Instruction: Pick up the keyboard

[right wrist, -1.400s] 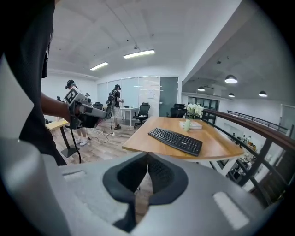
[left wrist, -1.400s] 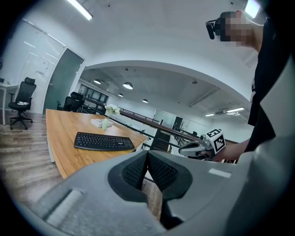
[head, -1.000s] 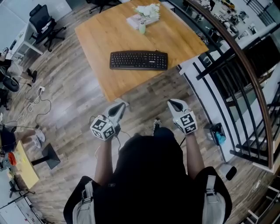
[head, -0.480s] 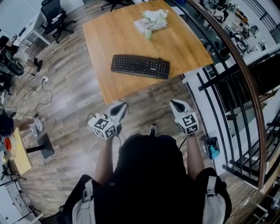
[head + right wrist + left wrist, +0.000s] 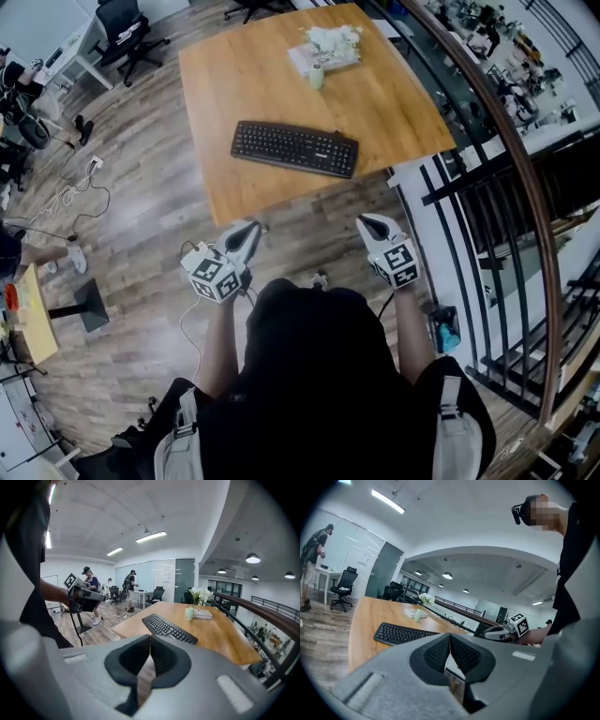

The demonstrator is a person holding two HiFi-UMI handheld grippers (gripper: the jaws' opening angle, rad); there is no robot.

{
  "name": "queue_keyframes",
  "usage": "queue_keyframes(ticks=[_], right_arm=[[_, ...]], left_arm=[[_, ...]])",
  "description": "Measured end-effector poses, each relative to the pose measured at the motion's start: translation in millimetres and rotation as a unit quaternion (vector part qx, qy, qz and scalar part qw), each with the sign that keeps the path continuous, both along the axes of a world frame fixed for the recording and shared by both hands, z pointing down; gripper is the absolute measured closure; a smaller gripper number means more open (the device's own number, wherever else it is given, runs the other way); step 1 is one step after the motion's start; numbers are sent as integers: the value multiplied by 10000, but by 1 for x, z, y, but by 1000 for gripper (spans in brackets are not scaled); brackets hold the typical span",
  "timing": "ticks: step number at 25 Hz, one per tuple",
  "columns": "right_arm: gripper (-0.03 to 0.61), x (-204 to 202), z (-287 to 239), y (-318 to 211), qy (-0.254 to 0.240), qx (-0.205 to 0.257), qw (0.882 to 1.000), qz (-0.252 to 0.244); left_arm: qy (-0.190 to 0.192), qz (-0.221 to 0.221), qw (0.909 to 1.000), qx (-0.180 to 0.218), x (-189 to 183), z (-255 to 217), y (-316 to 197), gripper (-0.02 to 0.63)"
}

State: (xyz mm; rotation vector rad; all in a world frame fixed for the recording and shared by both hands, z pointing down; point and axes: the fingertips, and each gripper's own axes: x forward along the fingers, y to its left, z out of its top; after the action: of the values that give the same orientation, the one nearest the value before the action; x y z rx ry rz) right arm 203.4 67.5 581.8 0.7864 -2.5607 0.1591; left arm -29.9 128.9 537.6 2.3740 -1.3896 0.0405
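Observation:
A black keyboard (image 5: 295,148) lies flat on the wooden table (image 5: 234,75), near its front edge; it also shows as the keyboard (image 5: 401,633) in the left gripper view and the keyboard (image 5: 168,628) in the right gripper view. My left gripper (image 5: 253,228) is held above the floor just short of the table's near edge, jaws shut and empty. My right gripper (image 5: 362,221) is level with it to the right, also shut and empty. Both are well apart from the keyboard.
A small vase of white flowers (image 5: 319,73) and a flat book (image 5: 323,54) stand at the table's far side. A black railing (image 5: 487,159) runs along the right. Office chairs (image 5: 122,19) and floor cables (image 5: 66,202) are at the left; people stand far off (image 5: 89,592).
Both grippers have come a little closer to the table's front edge, still shut. The view has shifted, so the table and keyboard sit slightly lower and nearer.

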Motion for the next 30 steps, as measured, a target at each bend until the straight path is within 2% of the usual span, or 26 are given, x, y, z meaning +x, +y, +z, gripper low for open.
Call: queue_keyframes(ticks=[5, 11, 16, 19, 25, 30], right_arm=[[575, 7, 6, -14, -81, -119, 9999, 43], [575, -6, 11, -25, -4, -206, 9998, -46], [575, -20, 15, -40, 46, -226, 9997, 65], [575, -28, 14, -51, 75, -267, 9995, 174], [575, -46, 4, -82, 198, -158, 9990, 358], [575, -59, 2, -104, 185, -158, 9979, 604]], left_arm=[[-39, -41, 10000, -57, 3, 4, -2, 601], [-10, -184, 9998, -100, -14, 7, -14, 601], [31, -70, 9998, -207, -28, 17, -30, 601], [39, 8, 9997, -252, -40, 19, -49, 601], [28, 271, 9996, -36, -65, 2, -106, 601], [12, 444, 9990, -44, -84, 1, -138, 601]])
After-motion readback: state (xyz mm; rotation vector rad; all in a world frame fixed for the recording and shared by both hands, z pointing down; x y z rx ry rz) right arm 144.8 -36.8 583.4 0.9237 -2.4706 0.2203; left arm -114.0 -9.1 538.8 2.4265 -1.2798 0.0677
